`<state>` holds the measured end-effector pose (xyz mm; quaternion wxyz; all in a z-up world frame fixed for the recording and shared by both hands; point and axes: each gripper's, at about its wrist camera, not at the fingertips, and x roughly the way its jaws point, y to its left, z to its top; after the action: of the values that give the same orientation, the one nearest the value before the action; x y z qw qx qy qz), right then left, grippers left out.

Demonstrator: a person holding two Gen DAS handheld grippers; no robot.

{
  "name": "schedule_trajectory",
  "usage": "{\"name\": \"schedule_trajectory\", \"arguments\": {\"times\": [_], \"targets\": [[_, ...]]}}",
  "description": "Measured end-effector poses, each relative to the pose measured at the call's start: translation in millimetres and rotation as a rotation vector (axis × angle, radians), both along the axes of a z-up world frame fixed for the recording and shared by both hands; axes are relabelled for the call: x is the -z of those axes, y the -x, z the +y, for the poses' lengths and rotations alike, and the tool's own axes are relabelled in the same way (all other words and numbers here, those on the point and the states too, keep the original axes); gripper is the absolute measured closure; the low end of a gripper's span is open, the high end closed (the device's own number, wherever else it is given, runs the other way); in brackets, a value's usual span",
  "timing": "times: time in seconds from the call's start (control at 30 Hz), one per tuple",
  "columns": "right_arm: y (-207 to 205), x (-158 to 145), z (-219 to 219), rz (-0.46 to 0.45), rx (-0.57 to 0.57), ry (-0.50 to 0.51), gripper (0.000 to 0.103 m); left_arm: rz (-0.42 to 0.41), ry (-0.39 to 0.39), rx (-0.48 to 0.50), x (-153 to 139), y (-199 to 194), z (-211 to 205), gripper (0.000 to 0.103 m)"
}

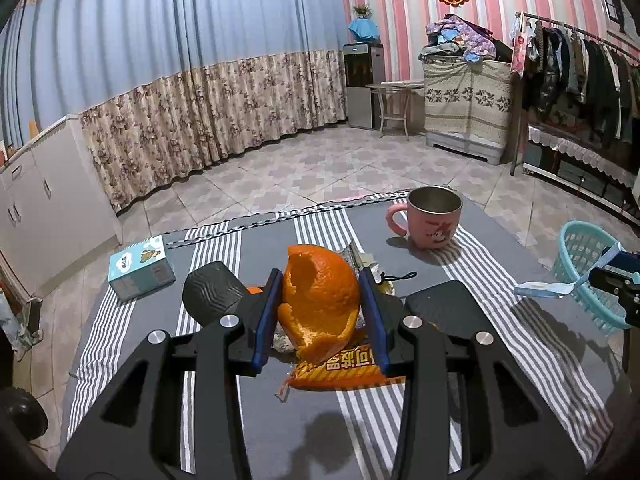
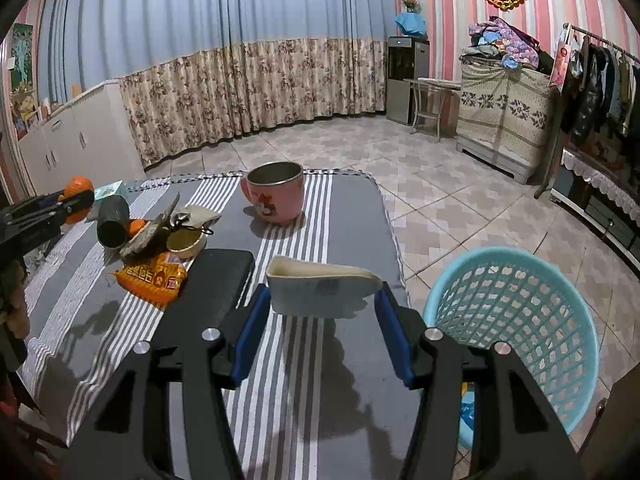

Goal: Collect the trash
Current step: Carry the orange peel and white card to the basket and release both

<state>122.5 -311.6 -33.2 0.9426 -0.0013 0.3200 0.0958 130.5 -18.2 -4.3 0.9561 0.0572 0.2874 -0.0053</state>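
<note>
Pink-striped walls, long blue curtains with a floral hem and a patterned tile floor surround the low table point(image 2: 352, 216), which wears a grey cloth with white stripes.

With my left gripper point(image 1: 320, 300) I hold a large curved piece of orange peel point(image 1: 322, 300) between the blue pads, lifted above the trash heap. With my right gripper point(image 2: 320, 312) I hold a flattened pale-blue paper wrapper point(image 2: 320, 290) by its ends, jaws set fairly wide around it, over the table near its right edge. The turquoise plastic lattice basket point(image 2: 520, 320) stands on the floor just beside that edge.

Risks, as I judge them: the peel is stiff, curved and torn, so it could pivot or slip between the pads if I swing fast; the wrapper is limp and may buckle and drop short of the basket's rim onto the tiles. My left side must cross the table to reach the basket, and could meet my right on the way.

Left on the cloth are an orange foil snack packet point(image 2: 154, 278), a black ribbed cylinder point(image 2: 112, 220), more peel and crumpled scraps. A pink mug with a metal lining point(image 2: 276, 196), a black flat pad point(image 2: 222, 276) and a small light-blue box point(image 1: 142, 268) look like keepers, and a careless sweep might knock the mug.
</note>
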Motion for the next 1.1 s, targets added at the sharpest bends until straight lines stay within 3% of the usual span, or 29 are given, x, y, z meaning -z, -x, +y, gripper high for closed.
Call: {"name": "schedule_trajectory", "arguments": {"times": [0.27,0.53,0.77,1.1], "targets": [[6.9,-11.7,-7.5,-0.024,0.017,-0.007,0.049,-0.002,0.012,0.015,-4.9,-1.5,-10.8,0.065],[22.1,-35.9,-55.6,-0.09,0.138,0.017,0.049,-0.026,0.024,0.084,-15.0,-9.1,-50.7,0.065],[29.9,-33.4,-108.1,-0.115,0.286,0.095,0.049,-0.03,0.039,0.193,-9.6,-16.3,-119.3,0.065],[22.8,-9.0,-175.9,-0.068,0.398,0.067,0.049,0.036,0.086,0.378,23.9,-36.4,-233.4,0.065]]}}
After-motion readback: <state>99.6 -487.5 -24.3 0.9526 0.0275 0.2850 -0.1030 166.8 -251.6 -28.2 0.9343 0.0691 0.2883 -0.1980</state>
